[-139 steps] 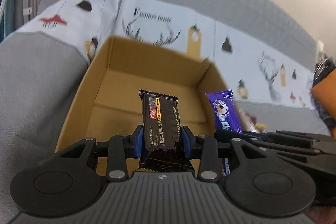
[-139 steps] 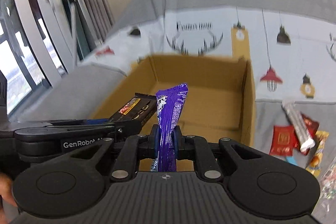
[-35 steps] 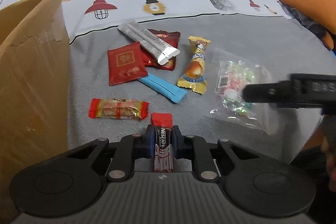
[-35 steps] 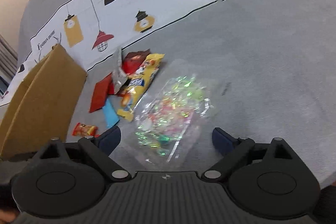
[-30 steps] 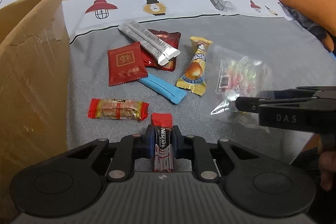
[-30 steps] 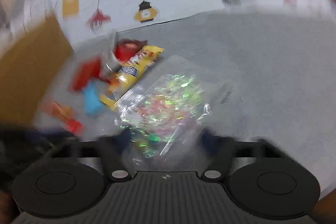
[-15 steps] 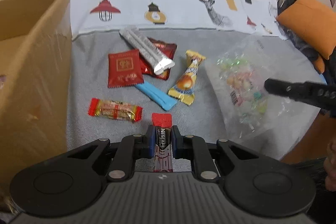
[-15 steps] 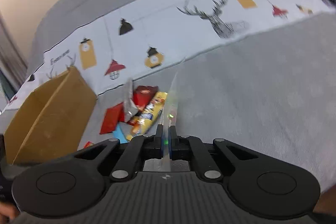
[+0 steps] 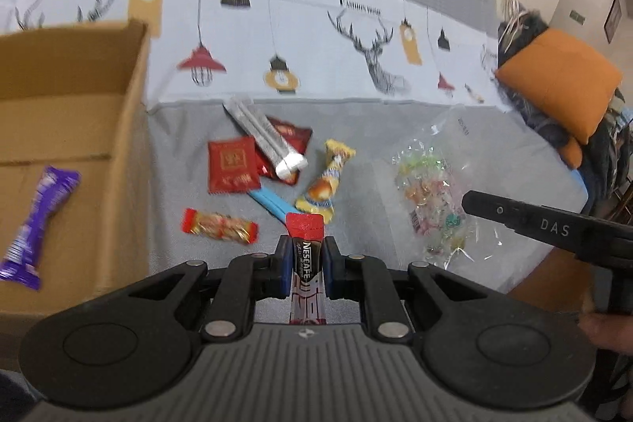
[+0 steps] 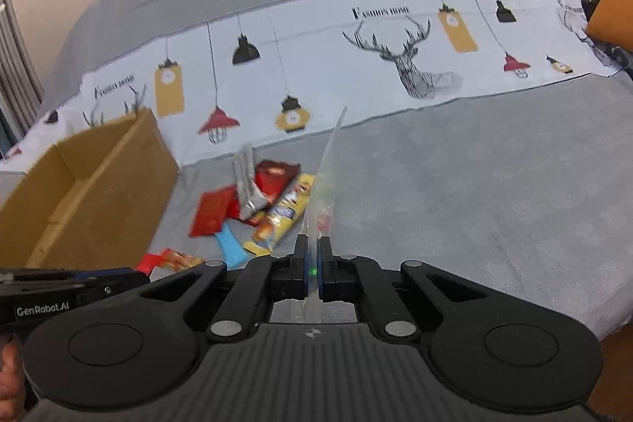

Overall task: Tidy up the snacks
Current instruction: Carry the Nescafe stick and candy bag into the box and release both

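- While the loose snacks crowd the grey bed cover [image 10: 455, 192] just beside the cardboard box [image 9: 130, 129], that cover lies bare to their right, as far as the orange cushion [image 9: 558, 82].
- The left gripper [image 9: 304, 260] has its jaws clamped on a Nescafe stick [image 9: 305, 244], red end forward, above the cover near the box's right wall.
- The right gripper [image 10: 312, 263] has its jaws pressed narrow on a clear candy bag [image 9: 431, 192], which hangs edge-on in its own view.
- Inside the box lies a purple bar [image 9: 37, 224]; only the left view shows it.
- On the cover: a red square packet [image 9: 231, 165], a silver stick [image 9: 265, 133] across a dark red packet [image 9: 292, 141], a blue stick [image 9: 271, 202], a yellow wrapped candy [image 9: 326, 180] and a red-ended bar [image 9: 219, 226].
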`<action>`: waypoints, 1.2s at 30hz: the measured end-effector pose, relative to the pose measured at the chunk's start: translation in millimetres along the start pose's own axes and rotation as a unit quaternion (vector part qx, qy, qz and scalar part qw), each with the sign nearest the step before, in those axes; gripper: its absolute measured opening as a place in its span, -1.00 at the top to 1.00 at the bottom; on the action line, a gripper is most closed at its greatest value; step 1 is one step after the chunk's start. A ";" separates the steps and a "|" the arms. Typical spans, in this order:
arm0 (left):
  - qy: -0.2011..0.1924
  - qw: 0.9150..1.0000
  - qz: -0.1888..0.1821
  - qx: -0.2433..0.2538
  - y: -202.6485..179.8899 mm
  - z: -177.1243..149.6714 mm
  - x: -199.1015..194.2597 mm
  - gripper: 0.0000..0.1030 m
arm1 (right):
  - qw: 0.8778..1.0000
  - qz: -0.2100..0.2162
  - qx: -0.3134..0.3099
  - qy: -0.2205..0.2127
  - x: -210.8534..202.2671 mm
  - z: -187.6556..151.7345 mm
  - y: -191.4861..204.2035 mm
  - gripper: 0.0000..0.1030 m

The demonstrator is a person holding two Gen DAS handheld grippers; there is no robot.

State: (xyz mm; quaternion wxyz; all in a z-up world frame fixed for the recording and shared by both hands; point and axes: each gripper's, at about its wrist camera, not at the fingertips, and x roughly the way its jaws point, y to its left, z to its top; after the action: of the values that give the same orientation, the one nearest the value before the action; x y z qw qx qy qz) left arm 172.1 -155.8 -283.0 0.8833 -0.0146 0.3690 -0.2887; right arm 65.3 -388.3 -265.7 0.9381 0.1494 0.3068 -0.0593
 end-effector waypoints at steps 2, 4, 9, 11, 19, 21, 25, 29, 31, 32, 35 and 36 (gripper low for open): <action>-0.018 1.000 -0.001 -0.006 4.8 6.5 -17.6 0.68 | 1.000 0.004 0.002 -0.010 -13.1 8.5 11.8 0.93; -0.029 0.999 0.001 -0.020 12.4 14.3 -33.9 0.68 | 0.999 0.019 -0.002 -0.025 -29.2 18.9 29.6 0.93; -0.075 0.996 0.021 -0.046 42.6 30.7 -80.3 0.68 | 0.994 0.072 -0.048 -0.062 -61.9 43.0 96.7 0.93; -0.097 0.993 0.031 -0.067 62.4 35.6 -102.3 0.68 | 0.991 0.097 -0.059 -0.070 -68.5 50.6 123.7 0.93; -0.193 0.972 0.061 -0.118 135.2 49.6 -188.7 0.68 | 0.975 0.169 -0.125 -0.075 -78.8 67.9 219.9 0.93; -0.205 0.967 0.068 -0.133 150.4 49.1 -201.3 0.67 | 0.971 0.181 -0.137 -0.072 -77.0 68.9 241.0 0.93; -0.194 0.963 0.092 -0.161 178.8 38.9 -198.2 0.67 | 0.966 0.204 -0.149 -0.047 -51.0 63.1 272.4 0.93; -0.162 0.964 0.097 -0.189 204.3 24.0 -176.3 0.67 | 0.966 0.210 -0.150 -0.016 -22.7 50.0 289.8 0.93; -0.146 0.965 0.098 -0.195 212.7 15.4 -164.2 0.67 | 0.967 0.210 -0.143 0.000 -8.1 40.1 291.5 0.93; -0.136 0.966 0.098 -0.197 215.5 12.4 -156.6 0.67 | 0.968 0.208 -0.138 0.010 1.4 35.6 291.5 0.93; -0.112 0.969 0.104 -0.194 224.4 6.1 -137.1 0.67 | 0.971 0.202 -0.126 0.038 28.0 21.4 287.8 0.92; -0.107 0.970 0.106 -0.190 226.4 4.6 -130.9 0.67 | 0.971 0.201 -0.121 0.046 34.8 16.7 286.0 0.92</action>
State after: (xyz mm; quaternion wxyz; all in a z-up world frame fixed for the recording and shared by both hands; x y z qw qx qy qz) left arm 214.7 100.1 -249.4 0.9243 -0.1739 0.3198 -0.1144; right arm 160.6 -123.0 -203.8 0.9268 0.0958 0.3183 0.1750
